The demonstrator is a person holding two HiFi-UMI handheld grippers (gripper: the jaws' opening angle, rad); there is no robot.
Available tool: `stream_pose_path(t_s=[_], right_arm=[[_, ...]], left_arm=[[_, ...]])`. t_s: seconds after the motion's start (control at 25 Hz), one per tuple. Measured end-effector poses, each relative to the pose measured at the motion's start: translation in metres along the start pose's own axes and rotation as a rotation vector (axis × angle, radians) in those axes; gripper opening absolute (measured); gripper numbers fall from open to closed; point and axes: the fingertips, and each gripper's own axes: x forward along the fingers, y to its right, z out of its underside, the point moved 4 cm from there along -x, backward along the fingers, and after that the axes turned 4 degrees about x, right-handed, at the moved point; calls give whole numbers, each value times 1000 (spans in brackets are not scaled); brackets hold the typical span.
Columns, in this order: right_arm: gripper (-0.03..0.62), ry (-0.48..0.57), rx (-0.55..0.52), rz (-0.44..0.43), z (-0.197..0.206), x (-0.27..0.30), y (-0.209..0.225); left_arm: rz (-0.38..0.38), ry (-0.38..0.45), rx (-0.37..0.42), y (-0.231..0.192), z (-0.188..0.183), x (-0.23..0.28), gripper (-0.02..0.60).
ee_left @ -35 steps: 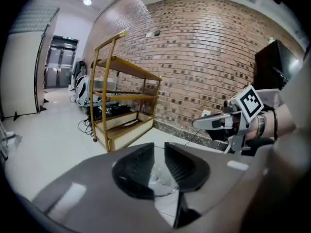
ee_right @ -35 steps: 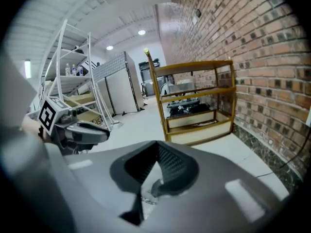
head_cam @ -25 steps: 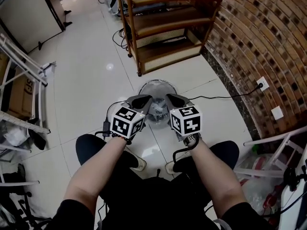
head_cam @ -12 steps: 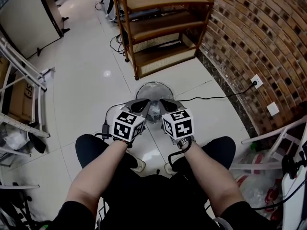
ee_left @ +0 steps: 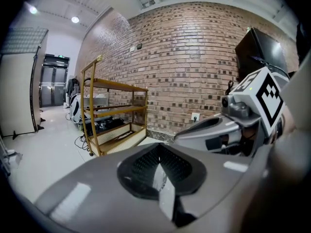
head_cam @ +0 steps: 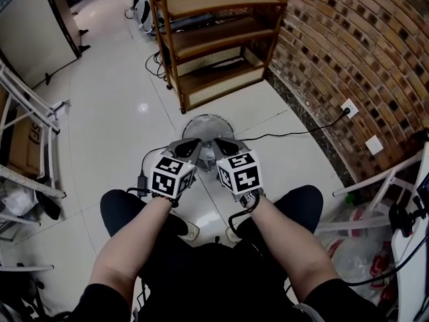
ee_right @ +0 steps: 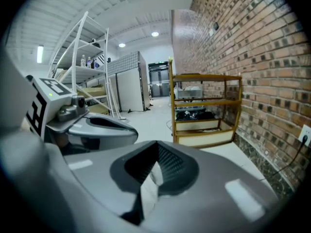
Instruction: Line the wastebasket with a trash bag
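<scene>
A: Item one, wastebasket [head_cam: 201, 123]: stands on the floor just beyond and below both tongs. We can make out no liner over its rim.

B: Left tongs [head_cam: 188, 146], right tongs [head_cam: 224, 145]: side by side, each clamped on a pale sliver of trash bag [ee_right: 150, 181].

A: We judge spreading and seating remain.

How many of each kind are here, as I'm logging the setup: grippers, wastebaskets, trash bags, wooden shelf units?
grippers: 2, left gripper and right gripper
wastebasket: 1
trash bag: 1, pinched by both
wooden shelf unit: 1
total: 5
</scene>
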Motion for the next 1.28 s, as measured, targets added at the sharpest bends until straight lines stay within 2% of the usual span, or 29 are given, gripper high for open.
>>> stream_pose_path(t_s=[0.32,0.6,0.88,1.28], right_arm=[[2,8,-3,8,0,-5,3],[2,10,-16,-10,-2,-1,-2],[2,9,-5,1,-1,0,0],[2,9,-23,-4,-4,3,-1]], left_arm=[[3,-2,10,6,1,3,0],[-30,-6,17,-2,3,0,0],[-8,-21,25,1,3,2,0],[-24,-17,31,-4,5,5,0]])
